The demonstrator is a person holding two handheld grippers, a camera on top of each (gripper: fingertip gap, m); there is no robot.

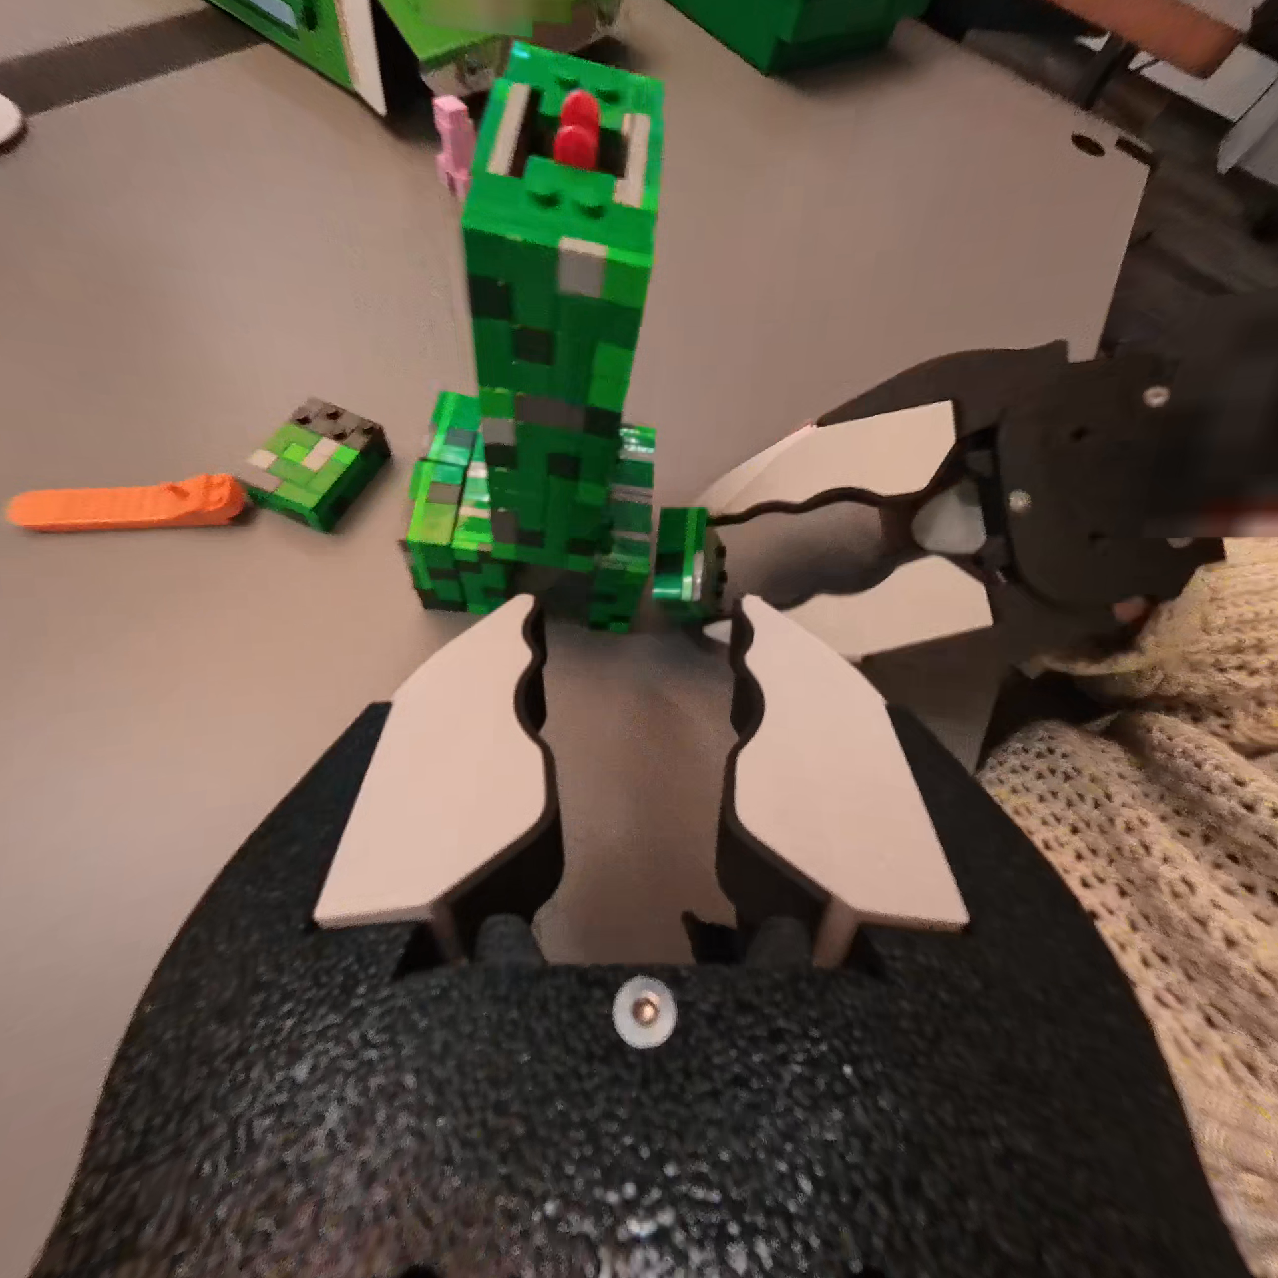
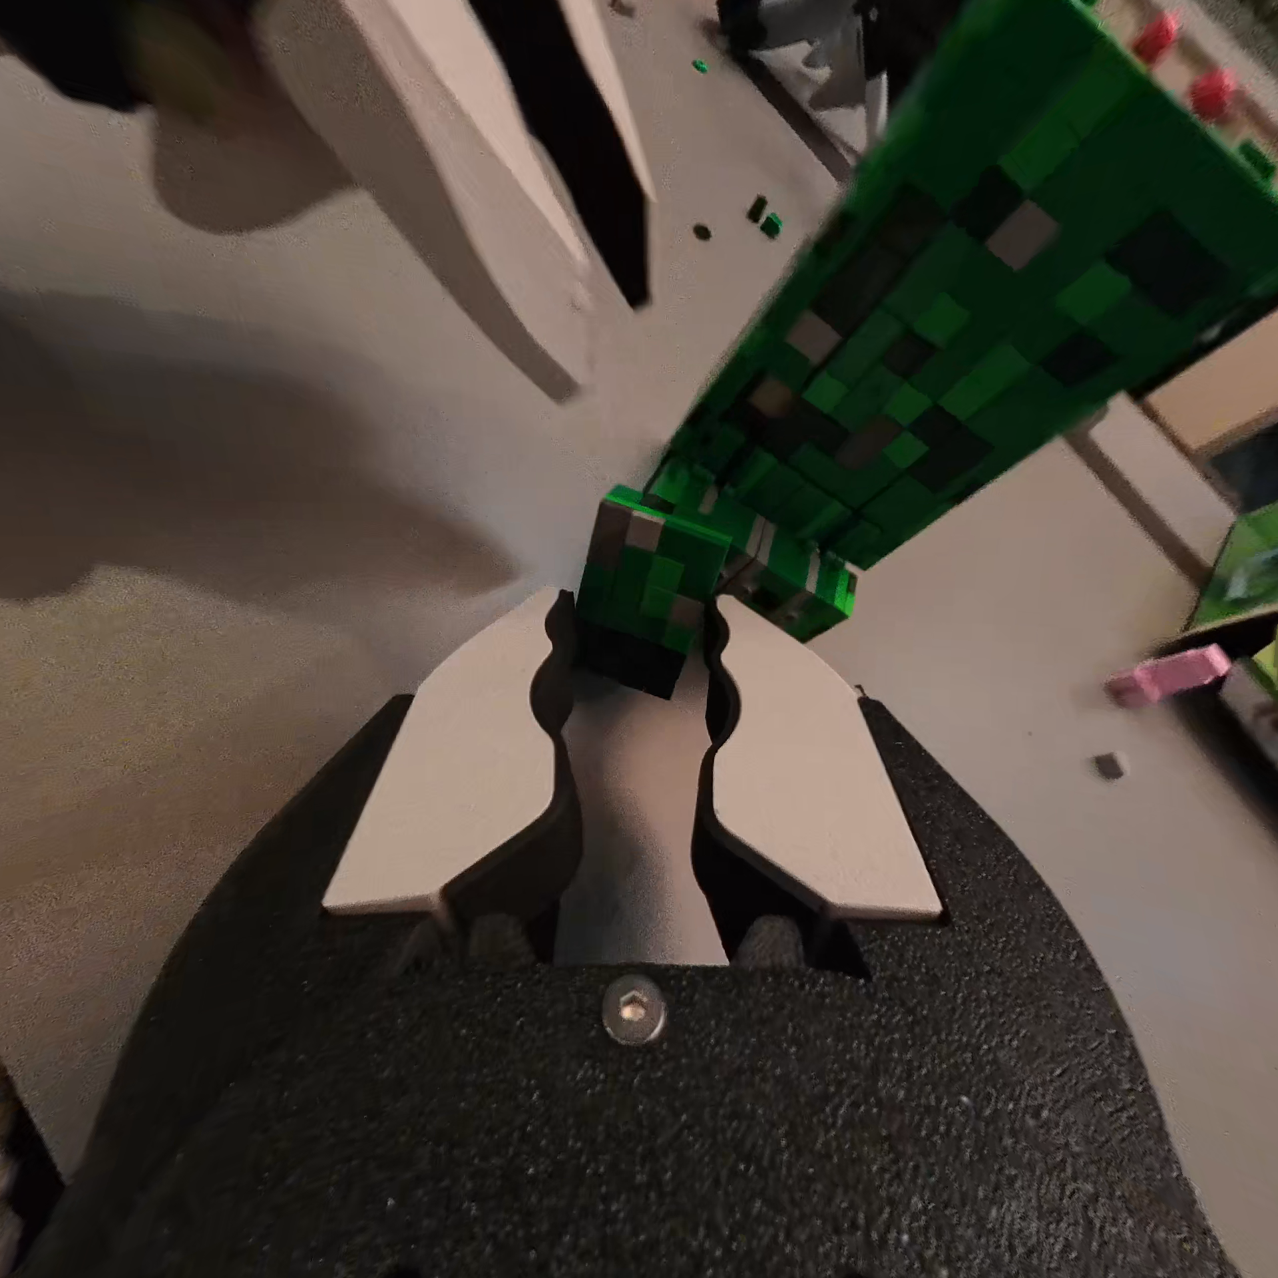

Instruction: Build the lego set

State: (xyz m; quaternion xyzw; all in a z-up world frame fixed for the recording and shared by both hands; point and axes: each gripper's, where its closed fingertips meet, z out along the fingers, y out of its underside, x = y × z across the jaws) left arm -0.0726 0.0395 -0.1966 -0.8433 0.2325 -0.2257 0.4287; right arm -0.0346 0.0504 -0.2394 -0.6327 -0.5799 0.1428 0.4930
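Note:
A tall green lego creeper body (image 1: 560, 332) stands on the grey table (image 1: 207, 276), with red pieces (image 1: 577, 131) in its open top and foot blocks at its base. My left gripper (image 1: 640, 615) is open and empty, just in front of the base. My right gripper (image 1: 719, 553) comes in from the right, shut on a small green foot block (image 1: 681, 560) held against the base's right side. In the right wrist view the block (image 2: 643, 595), with a black end, sits between my right gripper's (image 2: 640, 608) tips next to the creeper body (image 2: 1003, 311).
A loose green block with a black top (image 1: 318, 463) and an orange brick separator (image 1: 124, 501) lie to the left. A pink piece (image 1: 453, 142) and green boxes (image 1: 311, 41) sit behind. A knit sleeve (image 1: 1141, 899) is at the right. Small loose pieces (image 2: 764, 214) lie farther off. The tips of one gripper are about 6 cm away from the tips of the other.

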